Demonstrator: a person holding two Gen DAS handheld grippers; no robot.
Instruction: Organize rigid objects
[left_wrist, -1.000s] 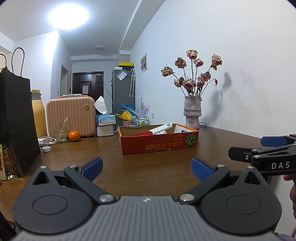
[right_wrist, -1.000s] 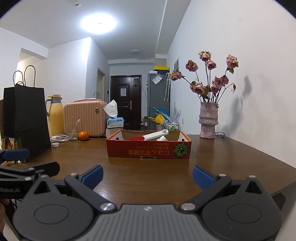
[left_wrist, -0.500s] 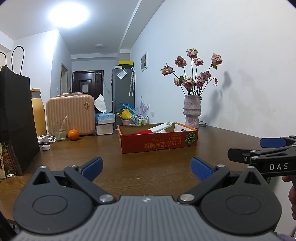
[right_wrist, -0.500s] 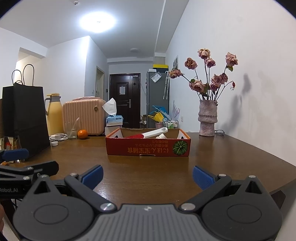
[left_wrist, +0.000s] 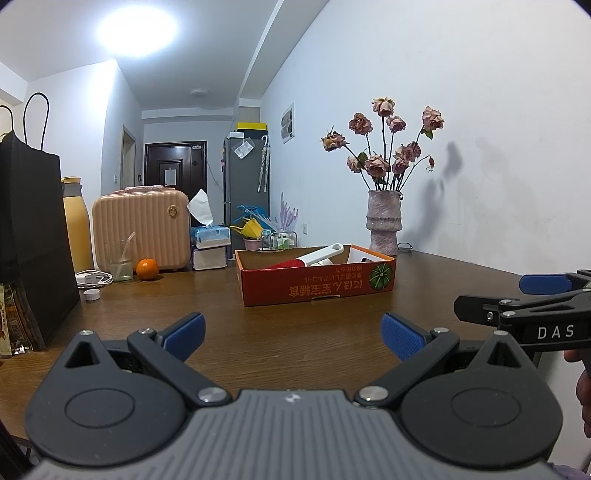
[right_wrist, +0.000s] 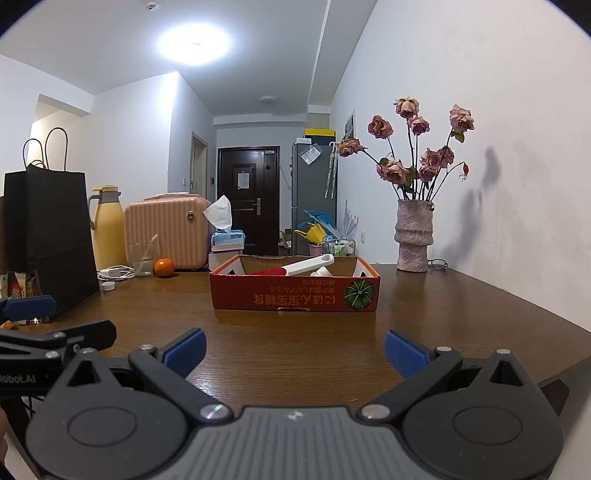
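Two views, left wrist first: your left hand-held gripper (left_wrist: 291, 332) hovers low over the brown bench (left_wrist: 280, 332), its blue pads spread wide with nothing between them; straight ahead sits the orange cardboard box (left_wrist: 317, 286), holding a white-handled brush with a red head (left_wrist: 308, 258); the vase of dried roses (left_wrist: 383, 227) stands behind its right corner near the wall; far left are a black paper bag (left_wrist: 31, 251), a glass (left_wrist: 120, 260) and an orange (left_wrist: 147, 268); your right hand-held gripper (left_wrist: 524, 299) shows side-on at the right edge. From the right wrist: your right hand-held gripper (right_wrist: 293, 349) is likewise wide open and empty above the bench (right_wrist: 295, 343); the box (right_wrist: 295, 291) lies well ahead, centred, with the brush (right_wrist: 295, 267) angled across it; the left hand-held gripper (right_wrist: 55, 321) shows at the left edge.
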